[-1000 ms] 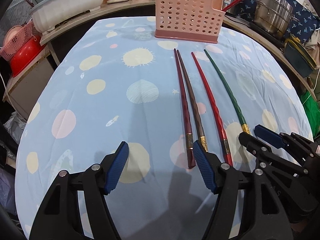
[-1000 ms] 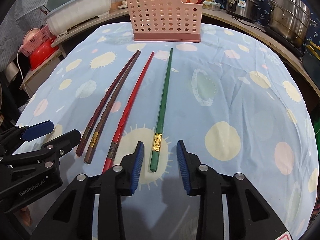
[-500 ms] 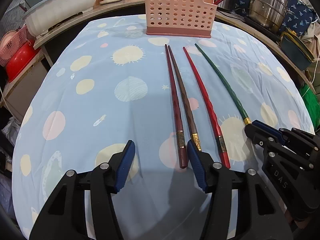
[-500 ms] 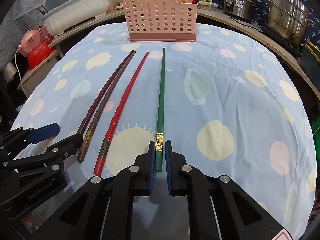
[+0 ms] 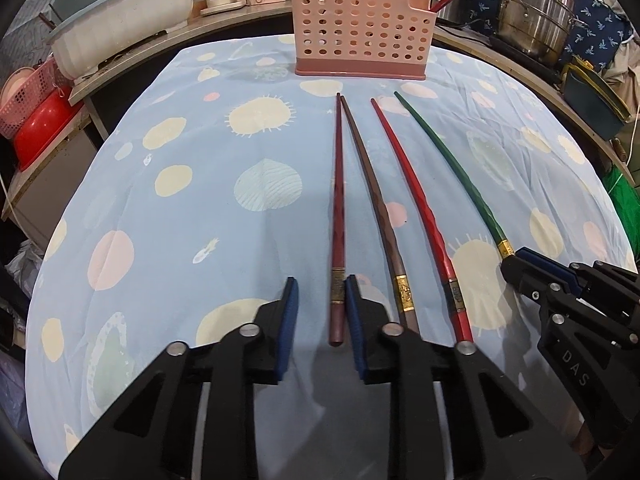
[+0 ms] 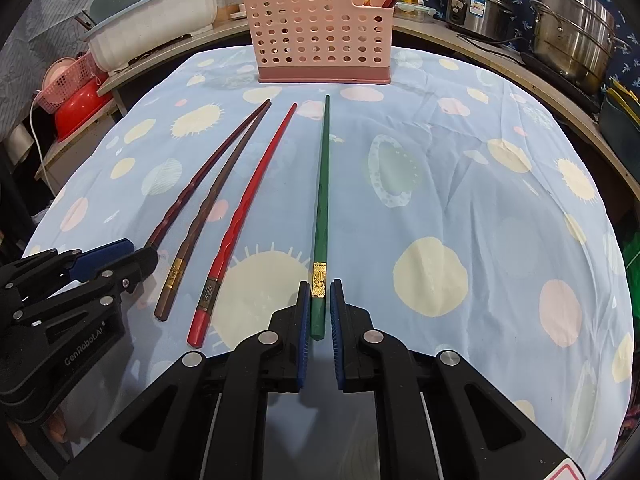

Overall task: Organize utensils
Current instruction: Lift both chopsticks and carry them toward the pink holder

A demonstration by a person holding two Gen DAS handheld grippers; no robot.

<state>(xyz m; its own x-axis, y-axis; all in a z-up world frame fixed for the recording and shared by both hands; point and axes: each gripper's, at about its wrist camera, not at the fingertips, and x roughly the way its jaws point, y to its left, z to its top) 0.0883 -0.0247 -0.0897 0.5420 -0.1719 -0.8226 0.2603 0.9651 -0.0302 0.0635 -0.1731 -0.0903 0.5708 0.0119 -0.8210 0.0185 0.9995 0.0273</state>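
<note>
Several long chopsticks lie side by side on the spotted blue cloth: maroon (image 5: 338,208), brown (image 5: 376,200), red (image 5: 416,196) and green (image 6: 322,200). My right gripper (image 6: 319,292) is shut on the thick end of the green chopstick, which still rests on the cloth. My left gripper (image 5: 322,292) is open, its fingers either side of the maroon chopstick's thick end, the right pad touching it. A pink perforated holder (image 5: 360,46) stands at the far edge and holds a red chopstick; it also shows in the right wrist view (image 6: 320,40).
A white and green tub (image 5: 120,20) and a red basin (image 5: 40,128) sit at the back left. Steel pots (image 6: 572,40) stand on the counter at the back right. The table (image 5: 180,240) drops off on both sides.
My right gripper closed onto the green chopstick's end. My left gripper moved forward and narrowed around the maroon chopstick's end.
</note>
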